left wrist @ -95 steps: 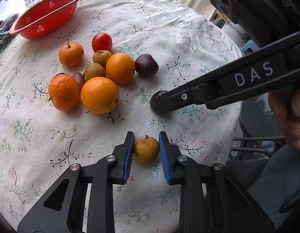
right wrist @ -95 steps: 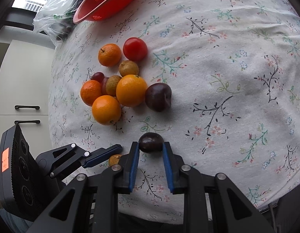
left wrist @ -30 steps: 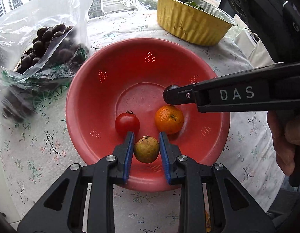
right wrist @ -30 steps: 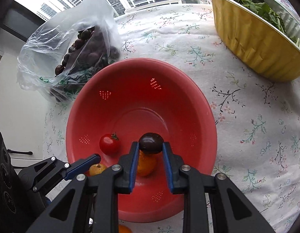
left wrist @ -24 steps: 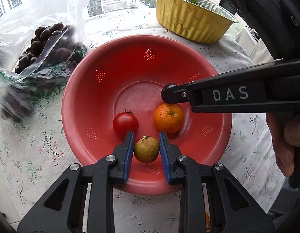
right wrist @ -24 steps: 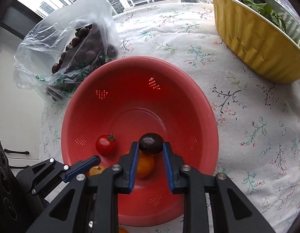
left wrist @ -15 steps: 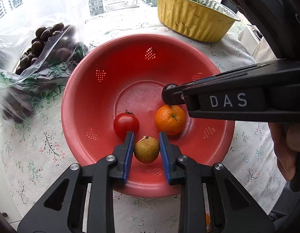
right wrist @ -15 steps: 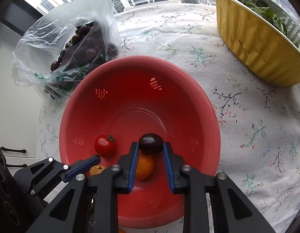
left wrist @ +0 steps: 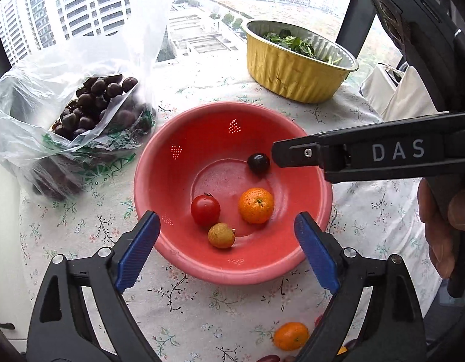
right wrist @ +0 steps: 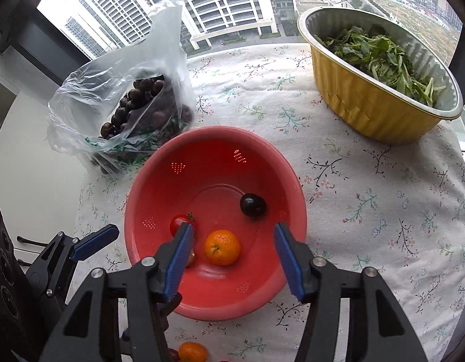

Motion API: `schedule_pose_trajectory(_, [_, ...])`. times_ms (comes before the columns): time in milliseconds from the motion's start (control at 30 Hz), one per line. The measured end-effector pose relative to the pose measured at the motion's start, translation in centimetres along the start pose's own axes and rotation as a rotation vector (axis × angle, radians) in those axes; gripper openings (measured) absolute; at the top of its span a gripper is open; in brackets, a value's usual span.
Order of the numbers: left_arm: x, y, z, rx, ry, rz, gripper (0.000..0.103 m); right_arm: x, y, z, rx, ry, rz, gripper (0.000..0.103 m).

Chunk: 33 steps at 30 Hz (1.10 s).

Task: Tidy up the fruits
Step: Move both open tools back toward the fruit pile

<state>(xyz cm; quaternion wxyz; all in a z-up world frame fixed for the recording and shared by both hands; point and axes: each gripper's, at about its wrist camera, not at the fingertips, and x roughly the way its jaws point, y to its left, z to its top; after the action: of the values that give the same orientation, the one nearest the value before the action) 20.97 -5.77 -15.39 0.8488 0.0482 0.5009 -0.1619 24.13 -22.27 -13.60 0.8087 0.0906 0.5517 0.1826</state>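
A red perforated bowl [left wrist: 310, 202] [right wrist: 142, 199] sits on the flowered tablecloth. Inside lie a small yellow-brown fruit [left wrist: 221, 235], a tomato [left wrist: 205, 210] [right wrist: 176, 222], a mandarin [left wrist: 256, 205] [right wrist: 222, 247] and a dark plum [left wrist: 258, 163] [right wrist: 252, 205]. My left gripper [left wrist: 226, 253] hangs above the bowl's near rim, its jaws opening wide and nothing between them. My right gripper [right wrist: 230, 261] is also above the bowl, jaws opening and empty. In the left wrist view the right gripper's finger [left wrist: 304, 154] reaches in from the right, beside the plum.
A clear plastic bag of dark fruit [left wrist: 90, 105] [right wrist: 136, 105] lies left of the bowl. A gold foil tub of greens [left wrist: 295, 66] [right wrist: 380, 75] stands behind it to the right. More mandarins [left wrist: 291, 335] [right wrist: 192, 352] lie on the cloth near the front. A hand [left wrist: 443, 211] grips the right tool.
Both grippers have let go: the yellow-brown fruit and the dark plum now lie in the bowl. Both have opened and risen, so the bowl looks smaller.
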Motion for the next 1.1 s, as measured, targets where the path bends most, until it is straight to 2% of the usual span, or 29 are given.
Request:
schedule_pose_trajectory(67, [-1.6, 0.6, -0.7, -0.013, -0.013, 0.005, 0.103, -1.8, -0.4, -0.8, 0.021, -0.040, 0.002, 0.071])
schedule_pose_trajectory(267, [-5.9, 1.9, -4.9, -0.015, -0.023, 0.032, 0.103, -6.1, -2.3, -5.6, 0.120, -0.108, 0.012, 0.094])
schedule_pose_trajectory(433, [-7.9, 1.9, -11.1, -0.004, 0.038, 0.015, 0.103, -6.9, -3.7, -11.7, 0.179, -0.044, -0.022, 0.094])
schedule_pose_trajectory(567, [-8.5, 0.9, -16.6, 0.022, 0.104, -0.021, 0.103, -6.5, -3.6, -17.2, 0.176, 0.008, -0.065, 0.094])
schedule_pose_trajectory(733, [-7.9, -2.1, -21.4, 0.075, 0.218, -0.114, 0.103, -5.4, -2.5, -22.9, 0.142, 0.080, -0.086, 0.087])
schedule_pose_trajectory(867, [-7.9, -4.9, -22.9, 0.138, 0.227, -0.188, 0.103, -4.4, -2.1, -25.2, 0.170, 0.119, -0.061, 0.079])
schedule_pose_trajectory(967, [-7.7, -6.4, -23.1, 0.190, 0.230, -0.204, 0.102, -4.2, -1.5, -25.6, 0.143, 0.112, -0.060, 0.078])
schedule_pose_trajectory(1100, [-6.9, -6.9, -23.0, 0.184, 0.241, -0.208, 0.101, -4.2, -1.4, -26.1, 0.139, 0.115, -0.059, 0.077])
